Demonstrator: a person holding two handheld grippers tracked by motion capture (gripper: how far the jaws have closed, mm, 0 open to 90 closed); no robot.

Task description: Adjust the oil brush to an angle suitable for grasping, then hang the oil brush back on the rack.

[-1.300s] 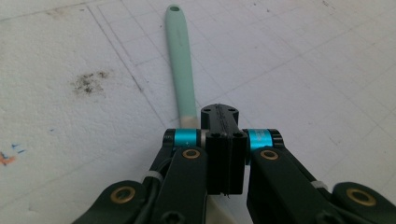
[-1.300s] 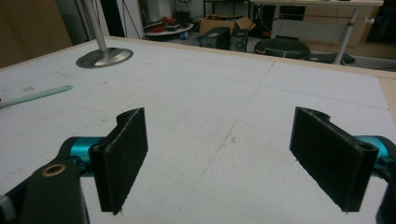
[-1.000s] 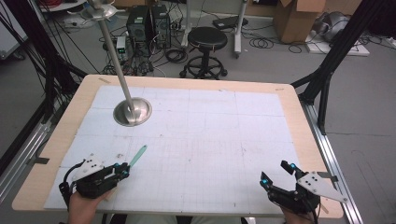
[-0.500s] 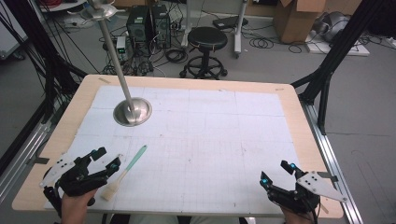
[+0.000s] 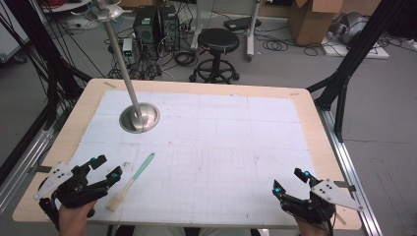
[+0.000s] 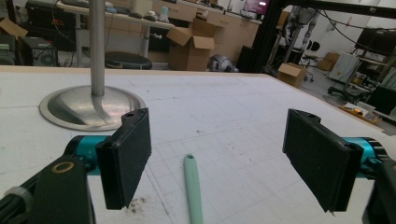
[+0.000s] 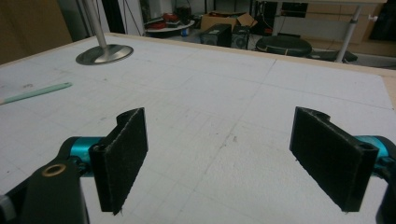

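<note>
At the left near corner of the table (image 5: 314,147) the left gripper (image 5: 104,171) was low over the surface, held by a hand (image 5: 74,221). Its two black jaws stood wide apart and held nothing. In the left gripper view their inner faces looked flat, rectangular and covered with a rough dark padding, and each jaw sat on a shiny teal part. A grey three-cornered plate was on top of this gripper.

Just beside the gripper, on its right, a brush (image 5: 132,181) lay flat on the table, not touched by any jaw. It had a long thin handle of pale mint green, smooth like plastic, with a rounded end that pointed away from the person. The near end was wider and light beige; its texture was too small to tell. In the left gripper view the handle (image 6: 193,186) ran up between the open jaws.

Farther back stood a metal stand (image 5: 139,118): a round, domed base of brushed silver steel with a thin straight pole that leaned up to the left.

The table top was covered by a white sheet with a fine printed grid, a little dirty with dark specks, and it had a border of light wood with rounded corners.

At the right near corner the right gripper (image 5: 292,181) also was low over the sheet, well apart from the brush. Its padded black jaws were spread wide and empty.
</note>
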